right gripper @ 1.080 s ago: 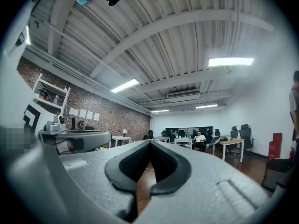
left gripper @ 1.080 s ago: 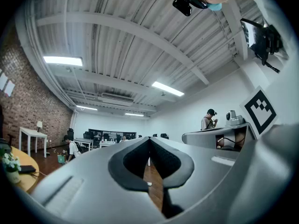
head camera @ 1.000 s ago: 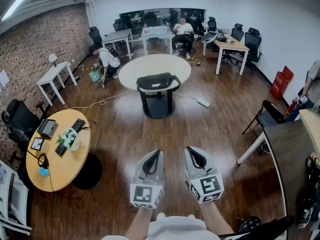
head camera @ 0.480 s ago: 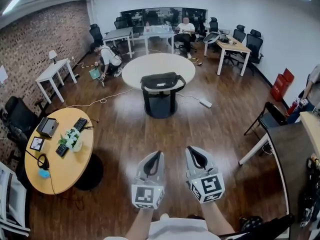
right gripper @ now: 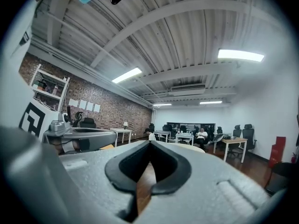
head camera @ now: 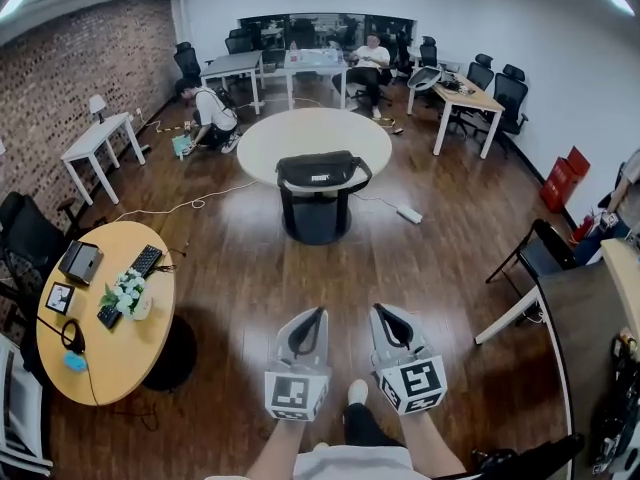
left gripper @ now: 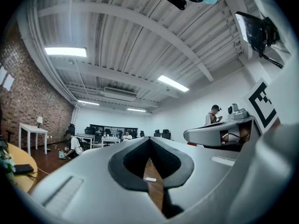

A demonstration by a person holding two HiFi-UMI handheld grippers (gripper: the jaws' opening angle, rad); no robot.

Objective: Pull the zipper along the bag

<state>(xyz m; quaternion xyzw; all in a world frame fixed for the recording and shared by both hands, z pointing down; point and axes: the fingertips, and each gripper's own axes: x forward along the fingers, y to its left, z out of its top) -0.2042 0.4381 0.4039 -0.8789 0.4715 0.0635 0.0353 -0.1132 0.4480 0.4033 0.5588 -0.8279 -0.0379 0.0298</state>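
There are two grippers: the left gripper (head camera: pixel 317 311) and the right gripper (head camera: pixel 378 309). One black bag (head camera: pixel 320 171) lies on one white round desk (head camera: pixel 300 128). One wooden round desk (head camera: pixel 130 348) carries one keyboard (head camera: pixel 146 261) and one bunch of flowers (head camera: pixel 122 291). Three other persons show: one seated person (head camera: pixel 372 58), one crouching person (head camera: pixel 208 108), one person at the right edge (head camera: pixel 628 183).

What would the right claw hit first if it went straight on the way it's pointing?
Nothing near: the right claw points out over open wooden floor. The first thing in line looks like the round white table carrying the black bag, though depth is hard to judge.
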